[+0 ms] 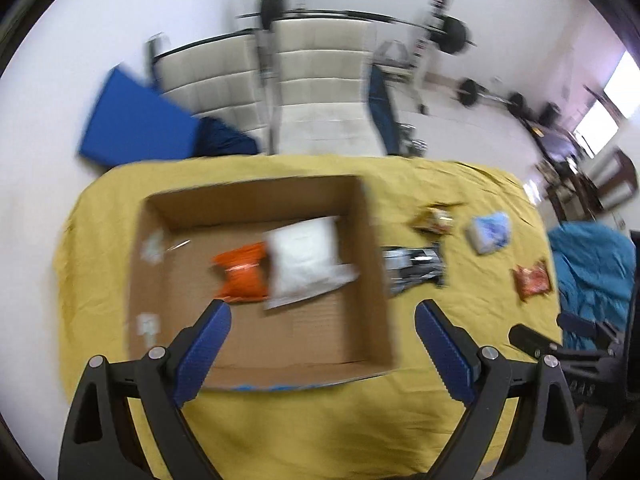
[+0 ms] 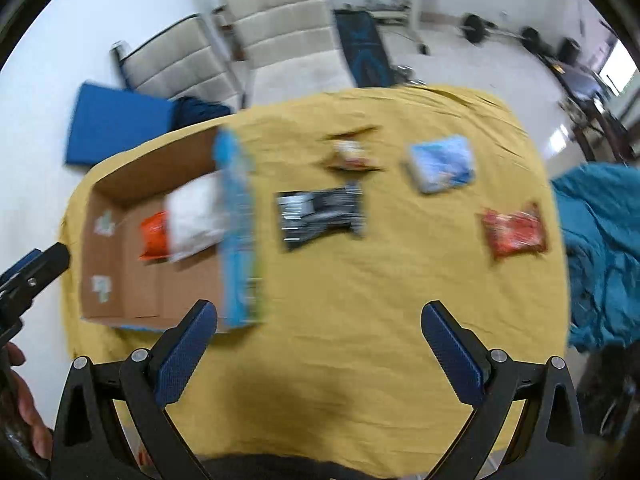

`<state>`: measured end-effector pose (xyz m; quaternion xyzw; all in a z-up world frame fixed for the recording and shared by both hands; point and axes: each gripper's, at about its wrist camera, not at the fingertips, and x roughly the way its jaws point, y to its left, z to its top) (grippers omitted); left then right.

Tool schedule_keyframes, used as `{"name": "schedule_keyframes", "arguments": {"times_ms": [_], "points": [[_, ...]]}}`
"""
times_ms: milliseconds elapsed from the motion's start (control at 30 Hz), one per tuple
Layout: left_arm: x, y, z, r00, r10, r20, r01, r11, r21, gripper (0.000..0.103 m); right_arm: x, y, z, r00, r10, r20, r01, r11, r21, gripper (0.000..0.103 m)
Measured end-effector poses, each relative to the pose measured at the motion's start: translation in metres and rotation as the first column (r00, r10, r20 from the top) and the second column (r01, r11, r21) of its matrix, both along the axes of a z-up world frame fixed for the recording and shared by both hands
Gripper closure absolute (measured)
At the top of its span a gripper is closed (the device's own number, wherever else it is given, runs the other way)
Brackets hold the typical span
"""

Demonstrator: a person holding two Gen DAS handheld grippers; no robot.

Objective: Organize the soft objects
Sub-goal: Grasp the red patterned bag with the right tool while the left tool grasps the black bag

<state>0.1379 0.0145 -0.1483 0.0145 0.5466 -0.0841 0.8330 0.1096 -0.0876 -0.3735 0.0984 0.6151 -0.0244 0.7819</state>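
Left wrist view: left claw point(image 1: 323, 318) spread above cardboard box point(image 1: 372, 240) rim; right claw point(image 2: 319, 320) spread over bare yellow cloth point(image 2: 360, 300).

Home gym: barbell rack point(image 1: 436, 28), chairs point(image 1: 320, 80).

A mustard-yellow cloth point(image 2: 360, 320) covers the surface. The open corrugated cardboard box point(image 1: 256, 344) is plain brown inside, while its outer wall shows light blue print point(image 2: 236, 220). In it lie a bright orange crinkly packet point(image 1: 240, 276) and a plain white soft pouch point(image 1: 304, 260). On the cloth are a black-and-silver striped packet point(image 2: 320, 216), a pale blue-and-white pack point(image 2: 442, 164), a red-orange snack bag point(image 2: 514, 230) and a small brown-and-gold wrapper point(image 2: 352, 154). Both grippers are black with textured blue pads point(image 1: 202, 350).
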Motion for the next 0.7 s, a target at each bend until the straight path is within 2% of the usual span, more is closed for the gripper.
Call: {"name": "schedule_keyframes", "arguments": {"times_ms": [67,167,200,300,433,500,567,600,700], "points": [[0.013,-0.038,-0.005,0.996,-0.093,-0.010,0.093,0.995,0.024,0.009,-0.001,-0.040,-0.005,0.999,-0.025,-0.028,0.024,1.000,-0.020,0.000],[0.039,-0.100,-0.029,0.961,-0.267,-0.070,0.272,0.959,0.082,0.009,0.000,-0.093,-0.015,0.997,-0.040,-0.060,0.035,0.996,-0.082,0.000],[0.049,-0.121,-0.042,0.935,-0.335,-0.114,0.346,0.934,0.091,0.009,0.001,-0.109,-0.020,0.997,-0.031,-0.078,0.023,0.995,-0.100,0.000],[0.075,-0.171,-0.084,0.857,-0.463,-0.226,0.502,0.850,0.160,0.009,0.009,-0.154,-0.040,0.991,-0.011,-0.137,-0.002,0.995,-0.095,0.000],[0.102,-0.209,-0.130,0.796,-0.522,-0.305,0.596,0.765,0.246,0.009,0.024,-0.199,-0.070,0.977,0.048,-0.209,-0.071,0.992,-0.105,0.000],[0.108,-0.217,-0.150,0.778,-0.530,-0.336,0.618,0.741,0.262,0.009,0.036,-0.215,-0.087,0.959,0.125,-0.254,-0.166,0.975,-0.145,0.000],[0.113,-0.224,-0.169,0.757,-0.534,-0.377,0.640,0.723,0.260,0.009,0.045,-0.217,-0.103,0.933,0.219,-0.284,-0.278,0.943,-0.184,0.000],[0.115,-0.225,-0.180,0.749,-0.528,-0.400,0.645,0.719,0.258,0.009,0.049,-0.217,-0.113,0.907,0.286,-0.309,-0.358,0.911,-0.207,0.000],[0.116,-0.227,-0.203,0.723,-0.518,-0.457,0.662,0.709,0.242,0.009,0.060,-0.212,-0.149,0.786,0.467,-0.406,-0.592,0.757,-0.275,0.000]]}}
